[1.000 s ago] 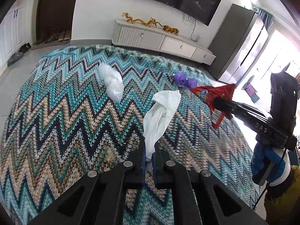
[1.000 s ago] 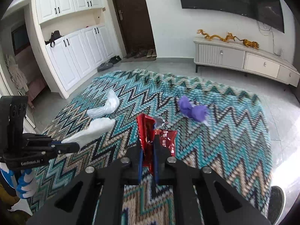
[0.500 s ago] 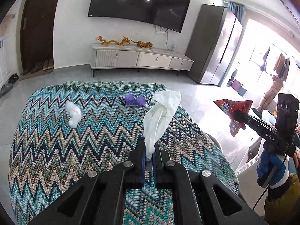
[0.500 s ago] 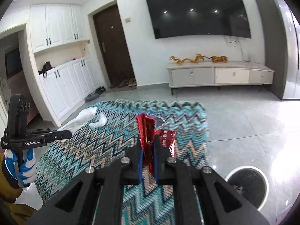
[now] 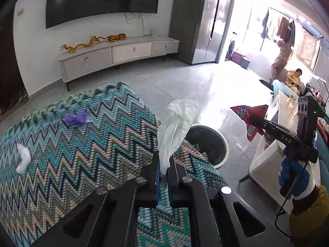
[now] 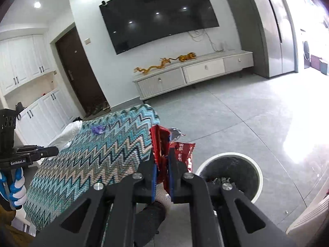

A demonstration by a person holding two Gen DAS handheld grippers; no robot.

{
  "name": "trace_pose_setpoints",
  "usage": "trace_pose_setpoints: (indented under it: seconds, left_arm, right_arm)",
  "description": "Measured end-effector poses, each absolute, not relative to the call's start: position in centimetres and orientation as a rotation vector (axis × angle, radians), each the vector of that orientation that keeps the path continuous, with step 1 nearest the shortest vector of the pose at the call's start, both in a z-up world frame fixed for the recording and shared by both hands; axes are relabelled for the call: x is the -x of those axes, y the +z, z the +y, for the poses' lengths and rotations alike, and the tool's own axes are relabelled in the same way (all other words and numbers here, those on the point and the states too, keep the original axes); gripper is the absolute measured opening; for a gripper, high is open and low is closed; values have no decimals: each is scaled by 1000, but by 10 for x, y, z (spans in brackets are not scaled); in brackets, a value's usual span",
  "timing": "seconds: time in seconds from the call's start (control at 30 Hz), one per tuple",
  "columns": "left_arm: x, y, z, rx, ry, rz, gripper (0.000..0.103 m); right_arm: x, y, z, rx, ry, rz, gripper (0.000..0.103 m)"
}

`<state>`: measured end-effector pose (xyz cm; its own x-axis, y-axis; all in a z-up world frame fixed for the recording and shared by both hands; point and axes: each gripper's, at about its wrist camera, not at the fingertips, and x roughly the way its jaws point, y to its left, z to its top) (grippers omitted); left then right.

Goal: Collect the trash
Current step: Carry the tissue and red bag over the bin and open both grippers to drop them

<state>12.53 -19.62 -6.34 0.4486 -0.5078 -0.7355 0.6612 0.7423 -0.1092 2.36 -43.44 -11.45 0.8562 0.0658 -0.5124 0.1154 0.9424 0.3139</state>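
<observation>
gripping tissue (image 5: 176, 127) in hand-held gripper (image 5: 163, 160)

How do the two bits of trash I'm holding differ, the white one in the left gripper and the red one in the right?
The white tissue is soft, plain crumpled paper; the red snack wrapper is glossy printed foil. The tissue stands upright from the left gripper, while the wrapper folds and flares sideways from the right gripper. The wrapper hangs nearer the trash bin; the tissue is over the rug edge. Both are clamped and lifted.
</observation>
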Motion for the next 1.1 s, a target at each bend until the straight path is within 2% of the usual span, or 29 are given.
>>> trace_pose_setpoints:
  seconds: [0.4, 0.63, 0.7, 0.73, 0.77, 0.8, 0.83, 0.87, 0.93, 1.1]
  left_arm:
    - [-158, -126, -366, -326, -836, 992, 7]
    - [-175, -165, -424, -362, -831, 1047, 7]
    - [-181, -173, -434, -354, -832, 1064, 11]
    - [-184, -177, -438, -346, -833, 1076, 19]
    - [-187, -181, -441, -326, -840, 1091, 32]
    - [-189, -183, -441, -297, -856, 1110, 39]
    - [-191, -185, -441, -272, -866, 1123, 54]
    - [-193, -185, -440, -254, -864, 1125, 59]
    - [-195, -184, -435, -232, -871, 1121, 59]
    - [-191, -173, -415, -219, -881, 1092, 59]
  right_arm:
    - [-59, -200, -531, -494, -171, 673, 12]
    - [-85, -255, -567, -564, -228, 746, 12]
    - [-93, -267, -571, -564, -242, 768, 12]
    - [-95, -273, -573, -565, -247, 777, 12]
    - [-98, -278, -575, -564, -255, 789, 13]
    - [-100, -283, -576, -561, -266, 802, 15]
    - [-103, -288, -578, -558, -276, 814, 20]
    - [-104, -293, -580, -554, -284, 823, 29]
    - [-106, -300, -583, -551, -306, 839, 41]
    - [-104, -307, -585, -560, -325, 859, 41]
